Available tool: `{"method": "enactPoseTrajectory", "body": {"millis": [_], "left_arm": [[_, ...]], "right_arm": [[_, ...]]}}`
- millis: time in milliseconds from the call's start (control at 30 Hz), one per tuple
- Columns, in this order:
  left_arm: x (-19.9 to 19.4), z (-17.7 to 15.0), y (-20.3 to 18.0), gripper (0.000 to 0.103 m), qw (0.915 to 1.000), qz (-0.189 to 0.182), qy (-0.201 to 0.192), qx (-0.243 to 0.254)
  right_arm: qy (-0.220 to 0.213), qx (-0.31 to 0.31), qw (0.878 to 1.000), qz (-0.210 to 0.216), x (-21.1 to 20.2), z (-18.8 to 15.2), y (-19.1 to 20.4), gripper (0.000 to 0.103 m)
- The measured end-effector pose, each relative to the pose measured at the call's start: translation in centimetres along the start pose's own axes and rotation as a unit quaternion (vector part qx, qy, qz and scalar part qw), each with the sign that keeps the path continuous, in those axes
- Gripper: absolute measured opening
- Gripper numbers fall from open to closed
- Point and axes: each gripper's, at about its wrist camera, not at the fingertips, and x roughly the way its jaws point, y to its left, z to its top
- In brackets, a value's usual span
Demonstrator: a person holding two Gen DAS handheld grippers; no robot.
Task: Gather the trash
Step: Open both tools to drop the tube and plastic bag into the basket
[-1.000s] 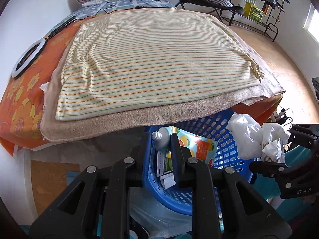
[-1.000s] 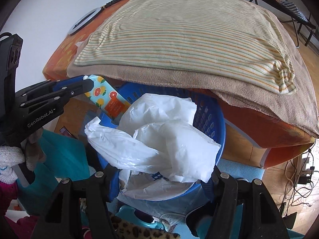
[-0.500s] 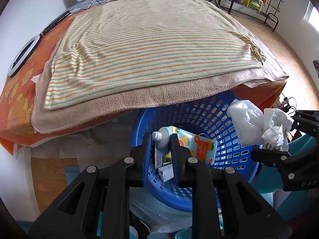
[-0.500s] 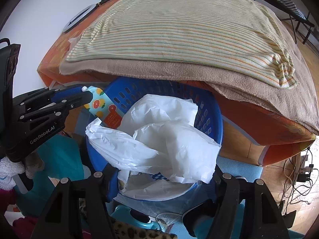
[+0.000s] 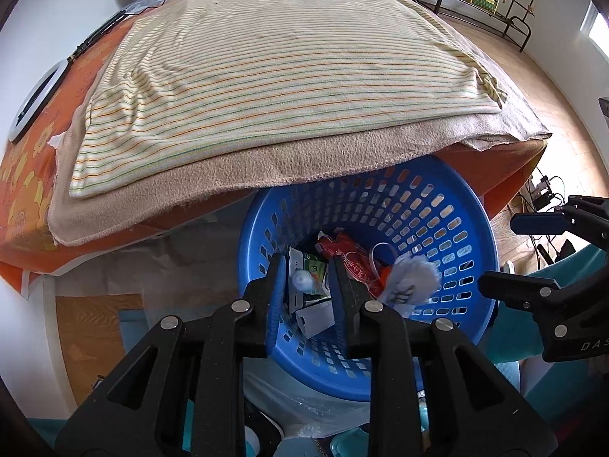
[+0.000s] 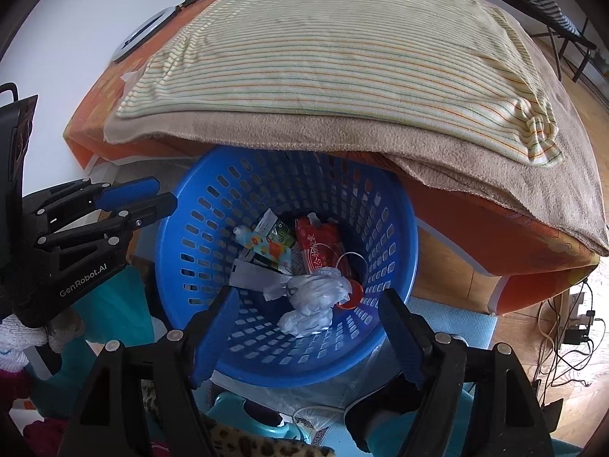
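Both claws hang spread and empty over the blue basket (image 6: 396, 236) by the bed's (image 6: 342, 57) foot edge, left claw (image 5: 306, 293) and right claw (image 6: 308, 327) above, bag (image 6: 316, 297) and pouch (image 6: 266, 247) lying inside, straight below.

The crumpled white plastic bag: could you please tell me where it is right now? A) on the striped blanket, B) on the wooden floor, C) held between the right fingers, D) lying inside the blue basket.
D: the white plastic bag lies at the bottom of the blue basket among the other trash, and the right gripper above it is open and empty.
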Motion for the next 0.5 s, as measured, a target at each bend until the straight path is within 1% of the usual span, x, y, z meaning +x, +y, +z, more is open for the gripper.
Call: {"method": "enactPoseTrajectory", "body": {"millis": [33,67,200,267,300,367,433,500], "left_arm": [[-0.04,-0.01,0.02,0.042,1.0000,0.000,-0.001,-0.001],[-0.11,-0.03,0.02,0.044,1.0000,0.000,-0.004,-0.001],[-0.15,0.01,0.12,0.044,1.0000,0.000,-0.004,-0.004],[-0.10,0.03,0.25,0.044,1.0000,0.000,-0.003,-0.006],[-0.09,0.05,0.33,0.044,1.0000,0.000,-0.002,-0.008],[-0.06,0.06,0.44,0.047,0.9999,0.001,0.000,-0.011],[-0.18,0.09,0.55,0.058,0.9999,0.001,-0.002,-0.014],[-0.29,0.19,0.60,0.060,0.9999,0.002,-0.004,-0.016]], "right_arm": [[0.000,0.001,1.000,-0.001,0.00,0.03,-0.04,0.080],[0.000,0.002,1.000,-0.001,0.02,0.10,-0.05,0.080],[-0.002,0.004,1.000,-0.006,-0.05,0.24,-0.14,0.082],[-0.003,0.006,1.000,-0.012,-0.14,0.30,-0.25,0.087],[-0.005,0.008,1.000,-0.012,-0.21,0.30,-0.30,0.087],[-0.007,0.011,1.000,-0.012,-0.32,0.36,-0.41,0.087],[-0.008,0.014,1.000,-0.014,-0.40,0.40,-0.51,0.089],[-0.009,0.016,1.000,-0.017,-0.53,0.44,-0.61,0.090]]}}
